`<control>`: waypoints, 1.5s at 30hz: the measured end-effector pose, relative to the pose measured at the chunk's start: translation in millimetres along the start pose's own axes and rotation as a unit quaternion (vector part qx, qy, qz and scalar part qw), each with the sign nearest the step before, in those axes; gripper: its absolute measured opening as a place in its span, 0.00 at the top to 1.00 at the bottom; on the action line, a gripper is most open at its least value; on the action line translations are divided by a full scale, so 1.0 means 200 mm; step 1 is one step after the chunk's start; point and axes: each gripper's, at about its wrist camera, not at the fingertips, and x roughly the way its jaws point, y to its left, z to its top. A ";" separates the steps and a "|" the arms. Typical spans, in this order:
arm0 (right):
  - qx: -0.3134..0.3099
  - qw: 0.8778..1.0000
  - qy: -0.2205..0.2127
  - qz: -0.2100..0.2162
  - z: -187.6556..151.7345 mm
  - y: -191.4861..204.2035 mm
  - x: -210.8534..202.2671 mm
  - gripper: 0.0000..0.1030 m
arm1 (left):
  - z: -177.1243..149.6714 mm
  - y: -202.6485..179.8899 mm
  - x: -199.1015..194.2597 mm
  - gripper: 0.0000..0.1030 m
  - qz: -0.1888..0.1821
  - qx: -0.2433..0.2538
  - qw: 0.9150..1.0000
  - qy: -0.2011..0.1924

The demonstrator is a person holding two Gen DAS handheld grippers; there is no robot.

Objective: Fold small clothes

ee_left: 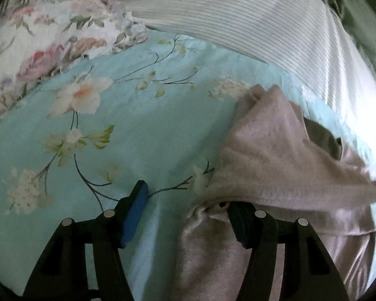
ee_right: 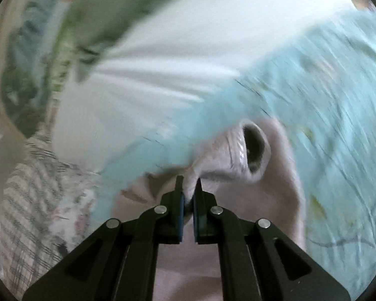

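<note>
Your right tool (ee_right: 189, 193) is pressed together on a pinch of the pink garment (ee_right: 238, 200), just below its ribbed cuff opening (ee_right: 253, 148); you hold it there, I judge, to lift and draw that end across for a fold, since the cloth rises taut to the pads; heavy blur in that view prevents finer reading. Your left tool (ee_left: 188, 215) stands spread; its left-side pad (ee_left: 135, 213) rests over the blue floral bedsheet (ee_left: 112, 130), while its other finger lies against or under a gathered edge of the pink garment (ee_left: 275, 155); whether it touches cloth on both faces I cannot tell, and nothing is clamped. The garment lies on the bedsheet, to the right of the left tool and partly beneath it. In the left view its long axis appears to run from that tool away toward the striped white fabric (ee_left: 238, 20), with a ridge pulled off to the right edge; the cuff opening faces upward in the right view.
</note>
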 end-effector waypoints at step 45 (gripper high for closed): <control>-0.183 0.843 0.462 0.206 -0.45 1.09 1.54 0.27 | -0.10 0.09 -0.03 0.38 -0.051 -0.052 0.997 -0.012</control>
